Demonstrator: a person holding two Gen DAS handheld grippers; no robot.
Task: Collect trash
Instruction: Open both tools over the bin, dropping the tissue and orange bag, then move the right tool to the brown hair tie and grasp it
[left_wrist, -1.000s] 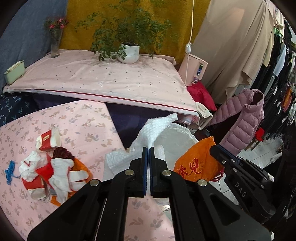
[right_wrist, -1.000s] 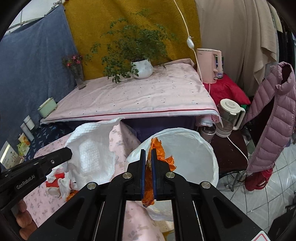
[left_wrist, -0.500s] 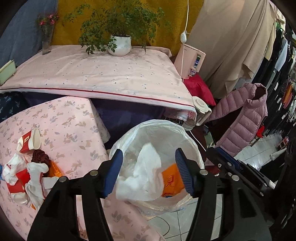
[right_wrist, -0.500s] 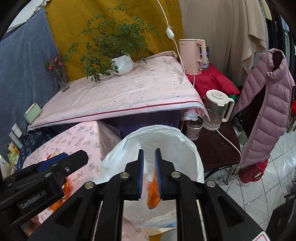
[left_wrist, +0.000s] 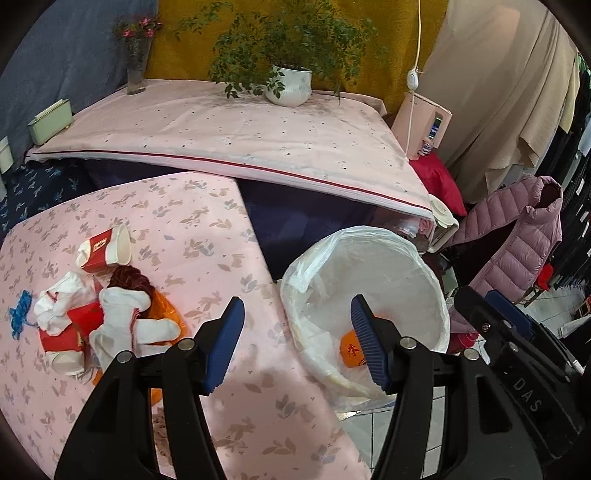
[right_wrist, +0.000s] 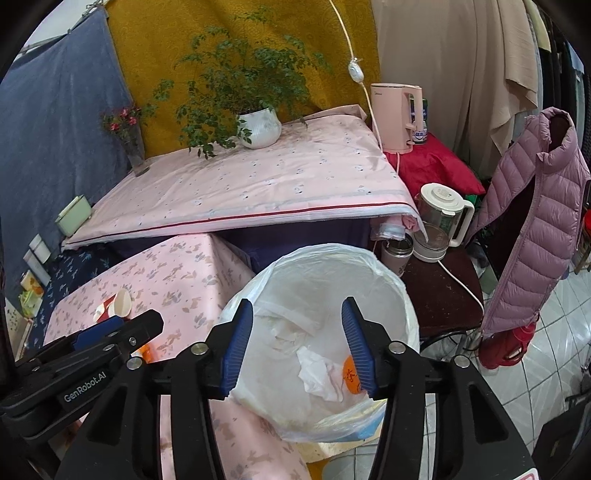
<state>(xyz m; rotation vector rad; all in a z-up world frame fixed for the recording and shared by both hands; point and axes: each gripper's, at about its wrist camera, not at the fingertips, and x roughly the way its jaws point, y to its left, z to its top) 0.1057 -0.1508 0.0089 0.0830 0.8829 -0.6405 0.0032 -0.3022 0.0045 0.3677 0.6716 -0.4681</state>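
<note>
A bin lined with a white bag (left_wrist: 424, 258) (right_wrist: 369, 258) stands beside the pink flowered table (left_wrist: 207, 236) (right_wrist: 177, 273). Inside lie a white tissue (right_wrist: 317, 373) and an orange wrapper (right_wrist: 349, 374) (left_wrist: 349, 352). My left gripper (left_wrist: 297, 341) is open and empty, over the table's edge next to the bin. My right gripper (right_wrist: 297, 341) is open and empty above the bin. On the table lie a red paper cup (left_wrist: 105, 251) (right_wrist: 116, 304), white crumpled tissues (left_wrist: 122, 325), red scraps (left_wrist: 61, 338), orange plastic (left_wrist: 168, 314) and a blue string (left_wrist: 20, 314).
A higher table with a pink cloth (left_wrist: 258, 125) (right_wrist: 258, 177) holds a potted plant (left_wrist: 290, 86) and a vase (left_wrist: 136, 70). A glass kettle (right_wrist: 441, 218) and a pink kettle (right_wrist: 397, 118) stand right of it. A pink puffer jacket (right_wrist: 535, 221) hangs at the right.
Both grippers opened and let go. The white tissue and the orange wrapper dropped into the bin. The left gripper swung back toward the table.
</note>
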